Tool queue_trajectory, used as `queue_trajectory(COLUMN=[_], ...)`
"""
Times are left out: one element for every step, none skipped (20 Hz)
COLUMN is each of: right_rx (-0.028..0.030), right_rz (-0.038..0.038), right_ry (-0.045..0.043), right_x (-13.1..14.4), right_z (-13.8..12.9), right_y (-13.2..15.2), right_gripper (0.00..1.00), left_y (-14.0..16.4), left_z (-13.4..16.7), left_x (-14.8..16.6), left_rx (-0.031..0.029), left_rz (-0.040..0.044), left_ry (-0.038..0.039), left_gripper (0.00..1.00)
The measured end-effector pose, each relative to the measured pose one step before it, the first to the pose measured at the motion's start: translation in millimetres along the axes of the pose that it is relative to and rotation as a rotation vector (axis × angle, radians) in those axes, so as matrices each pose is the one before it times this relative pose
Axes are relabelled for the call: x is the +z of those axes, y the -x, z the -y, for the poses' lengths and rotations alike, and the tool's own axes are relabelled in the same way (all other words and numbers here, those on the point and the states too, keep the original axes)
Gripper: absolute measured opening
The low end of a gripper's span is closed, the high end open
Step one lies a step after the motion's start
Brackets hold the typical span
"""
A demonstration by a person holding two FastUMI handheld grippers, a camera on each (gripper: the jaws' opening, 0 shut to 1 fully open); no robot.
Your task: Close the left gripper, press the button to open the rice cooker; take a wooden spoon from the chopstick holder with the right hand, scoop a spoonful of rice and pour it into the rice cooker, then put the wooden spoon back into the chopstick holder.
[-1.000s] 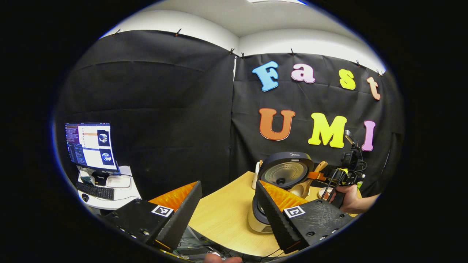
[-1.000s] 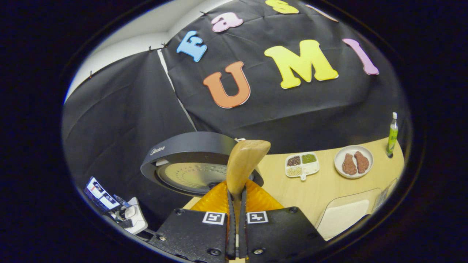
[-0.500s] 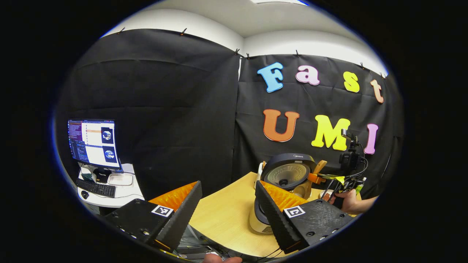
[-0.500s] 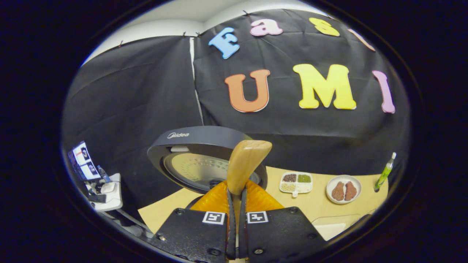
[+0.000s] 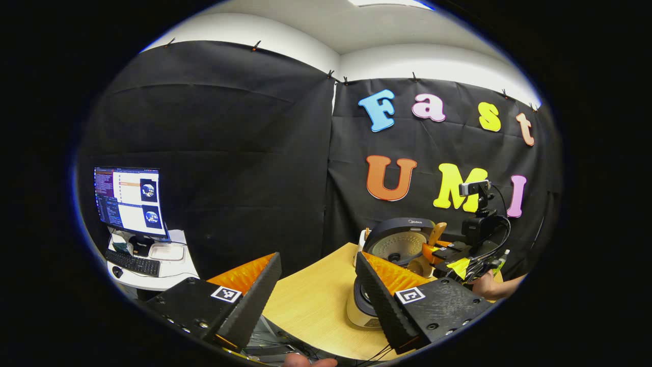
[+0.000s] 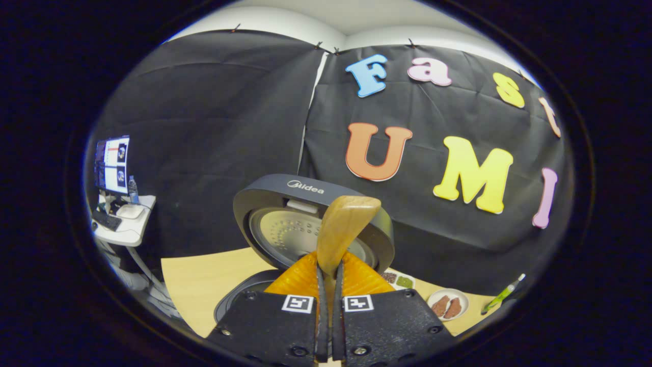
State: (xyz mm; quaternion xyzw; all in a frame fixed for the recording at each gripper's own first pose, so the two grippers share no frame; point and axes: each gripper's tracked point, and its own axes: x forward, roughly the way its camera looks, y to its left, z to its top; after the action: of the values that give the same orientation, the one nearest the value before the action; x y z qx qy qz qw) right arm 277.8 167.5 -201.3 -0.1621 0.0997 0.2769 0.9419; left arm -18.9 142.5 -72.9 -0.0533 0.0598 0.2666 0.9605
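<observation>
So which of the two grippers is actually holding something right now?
The right gripper: its fingers are shut on the wooden spoon by the handle. The left gripper stands wide open, nothing between its fingers.

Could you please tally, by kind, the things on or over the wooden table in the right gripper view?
Rice cooker, lid up: 1
Wooden spoon, pinched in the right gripper: 1
Divided dish of grains: 1
Plate with two brown pieces: 1
Green bottle: 1
Total: 5
</observation>
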Motion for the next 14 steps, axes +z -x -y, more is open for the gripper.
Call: queue_trajectory(right_rx=[-0.00026,-0.00024,0.00298,0.00333,0.00076,0.00084,0.00010,-0.00009,0.00161,-0.00316,-0.01289,-0.01311,-0.00379,0.00059], right_rz=[0.01153,0.01157,0.01078,0.00999,0.00875,0.00588,0.00608,0.00153,0.00071,0.00299,0.00529,0.00535,0.00475,-0.00394], right_ry=[0.02990,0.02764,0.02100,0.01597,0.01025,0.00723,0.00056,-0.01147,-0.02241,-0.02838,-0.02404,-0.02291,-0.02702,-0.03707], right_x=[2.63,2.27,3.16,3.17,2.40,4.05,2.43,2.10,1.96,2.67,3.52,5.88,5.41,2.92], right_z=[-1.01,-1.78,-2.26,-2.40,-2.60,-0.90,0.56,-1.27,-0.71,-0.55,1.69,3.55,1.22,0.70], right_y=[2.16,1.89,2.57,2.48,2.58,1.29,0.96,0.66,1.67,3.07,3.89,5.17,4.37,4.44], right_gripper=[0.08,0.09,0.09,0.09,0.09,0.08,0.08,0.08,0.08,0.08,0.08,0.08,0.08,0.08], left_y=[-0.36,0.28,-0.15,-1.17,-0.42,-0.09,-0.41,-0.31,-0.76,0.53,-0.29,-0.91,-0.79,-1.33], left_z=[0.47,0.89,0.69,0.14,0.16,0.90,0.87,0.75,1.32,0.88,1.68,1.21,2.46,1.13], left_x=[0.39,0.24,1.07,0.27,-0.44,-0.59,-0.21,0.44,1.84,2.02,2.01,1.62,2.39,0.87], left_rx=[-0.00382,-0.00337,-0.00421,-0.00427,-0.00380,-0.00455,-0.00631,-0.00712,-0.00760,-0.00839,-0.00868,-0.01051,-0.01101,-0.01058], left_rz=[0.00141,0.00123,0.00216,0.00062,-0.00018,0.00016,-0.00141,-0.00093,0.00207,0.00327,0.00402,0.00216,0.00360,0.00253], left_ry=[0.00062,-0.00072,-0.00031,0.00112,0.00224,0.00201,0.00208,0.00125,0.00055,0.00157,0.00265,0.00313,0.00075,-0.00047], left_gripper=[0.95,0.95,0.94,0.94,0.95,0.95,0.95,0.95,0.95,0.94,0.94,0.94,0.94,0.95])
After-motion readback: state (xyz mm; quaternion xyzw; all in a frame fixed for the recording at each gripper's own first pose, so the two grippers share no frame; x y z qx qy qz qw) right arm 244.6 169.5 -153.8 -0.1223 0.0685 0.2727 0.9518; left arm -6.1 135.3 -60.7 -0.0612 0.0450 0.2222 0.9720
